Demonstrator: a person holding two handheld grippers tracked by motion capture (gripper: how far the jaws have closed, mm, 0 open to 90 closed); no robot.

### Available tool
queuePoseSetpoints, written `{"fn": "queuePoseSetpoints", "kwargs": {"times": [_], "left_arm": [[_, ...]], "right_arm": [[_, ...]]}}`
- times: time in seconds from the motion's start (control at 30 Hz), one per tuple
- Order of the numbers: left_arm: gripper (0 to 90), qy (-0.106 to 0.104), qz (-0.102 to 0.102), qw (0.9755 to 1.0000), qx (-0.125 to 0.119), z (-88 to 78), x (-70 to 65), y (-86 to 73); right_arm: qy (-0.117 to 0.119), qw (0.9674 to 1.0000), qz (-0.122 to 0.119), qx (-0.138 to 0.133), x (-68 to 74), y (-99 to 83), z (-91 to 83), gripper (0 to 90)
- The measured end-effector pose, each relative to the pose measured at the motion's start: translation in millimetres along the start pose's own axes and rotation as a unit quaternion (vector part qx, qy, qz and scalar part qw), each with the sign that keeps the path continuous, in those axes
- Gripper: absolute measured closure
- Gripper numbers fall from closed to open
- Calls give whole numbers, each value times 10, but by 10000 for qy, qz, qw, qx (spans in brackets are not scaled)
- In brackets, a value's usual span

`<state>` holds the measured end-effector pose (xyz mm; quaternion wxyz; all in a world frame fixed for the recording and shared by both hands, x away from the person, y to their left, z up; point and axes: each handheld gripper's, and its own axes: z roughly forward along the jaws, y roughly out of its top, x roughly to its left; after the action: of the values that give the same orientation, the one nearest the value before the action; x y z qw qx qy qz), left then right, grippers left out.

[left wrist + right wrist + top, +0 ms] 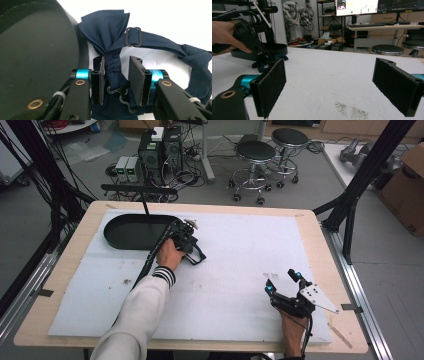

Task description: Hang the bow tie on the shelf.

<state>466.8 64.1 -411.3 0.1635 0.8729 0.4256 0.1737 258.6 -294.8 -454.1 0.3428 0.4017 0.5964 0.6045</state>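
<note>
Sadly, the print on the left gripper's point(116, 82) blue collars is unreadable. Its jaws straddle the navy bow tie's point(112, 45) knot, one pad touching, beside the black tray point(37, 57) at nine o'clock. The right gripper point(332, 85) gapes wide, empty.

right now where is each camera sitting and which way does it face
High view: above the person's side of the table, looking forward and down; both forearms and hands come in from below, with the left gripper by the black tray.
Left gripper view: on the left gripper, looking along its fingers at the navy bow tie between them, beside the tray.
Right gripper view: on the right gripper, looking level across the table; its fingers stand wide apart.
Shared: the right gripper view and high view both show the left hand and tray.
</note>
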Motion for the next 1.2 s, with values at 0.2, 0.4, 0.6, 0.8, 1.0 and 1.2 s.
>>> {"fn": "queuePoseSetpoints", "kwargs": {"times": [0.2, 0.4, 0.6, 0.8, 1.0, 1.2], "left_arm": [[728, 7, -24, 10000, -18, -2, 2, 0], [749, -67, -43, 10000, 12, -16, 5, -2], [755, -252, -201, 9995, -32, -50, 42, -3], [759, -467, -340, 9981, -211, -147, 101, -6], [759, -418, -255, 9976, -494, -278, 103, -12], [760, -370, -53, 9962, -781, -389, 81, -13]], "right_arm": [[1, 10000, 9, 1, 1, 0, 0, 108], [-3, 10000, -22, -21, -8, 1, 1, 108], [-2, 10000, -31, -23, -8, 1, 2, 108], [15, 10000, 7, 0, -1, 1, -1, 108], [21, 10000, -5, -9, 3, 1, -1, 108], [9, 10000, -58, -31, 4, 0, 1, 108]]}}
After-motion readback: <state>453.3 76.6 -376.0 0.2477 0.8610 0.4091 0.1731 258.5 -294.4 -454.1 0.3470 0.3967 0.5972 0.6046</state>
